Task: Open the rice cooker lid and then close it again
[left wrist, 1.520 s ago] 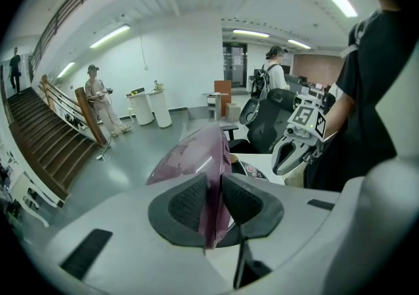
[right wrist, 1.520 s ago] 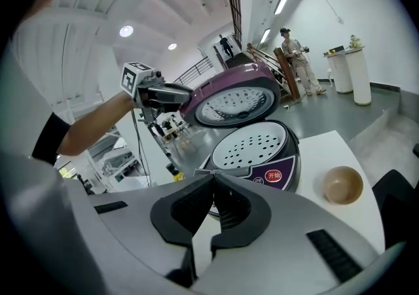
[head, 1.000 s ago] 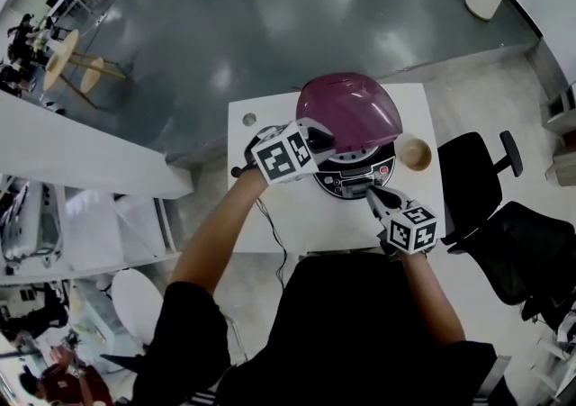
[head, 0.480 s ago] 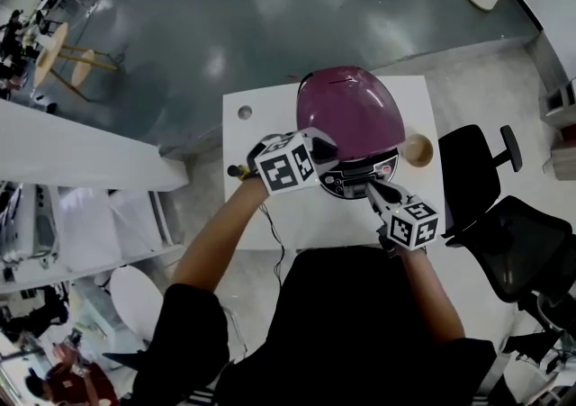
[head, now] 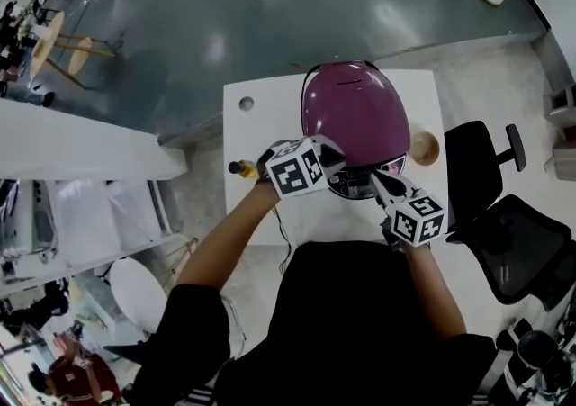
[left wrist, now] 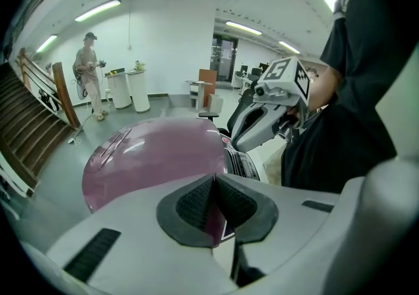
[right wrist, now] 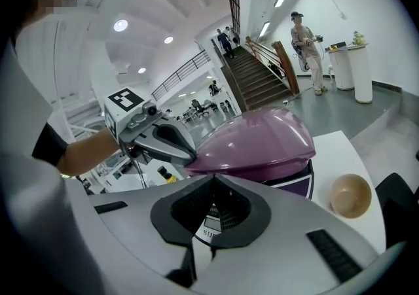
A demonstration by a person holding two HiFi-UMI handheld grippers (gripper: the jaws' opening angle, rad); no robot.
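Note:
The rice cooker's purple lid [head: 355, 112] lies low over its black body on the white table [head: 261, 130]. In the right gripper view a thin gap still shows under the lid [right wrist: 252, 143]. My left gripper [head: 337, 161] is at the lid's front-left edge; its jaws are closing and the pads [left wrist: 196, 201] meet with nothing between them, just above the lid [left wrist: 154, 159]. My right gripper [head: 374, 178] is shut and empty, pointing at the control panel [head: 360, 183] below the lid's front. Each gripper also shows in the other's view, the left gripper [right wrist: 163, 140] and the right gripper [left wrist: 262, 123].
A wooden bowl [head: 423, 148] stands right of the cooker. A small yellow-capped bottle [head: 238, 167] lies at the table's left edge, with a round hole [head: 246, 103] behind it. A black office chair [head: 477, 170] is to the right. A person [left wrist: 88, 74] stands far off.
The purple lid has swung down from tilted up to nearly flat. My left gripper has come down with it. The right gripper has shifted slightly near the panel.

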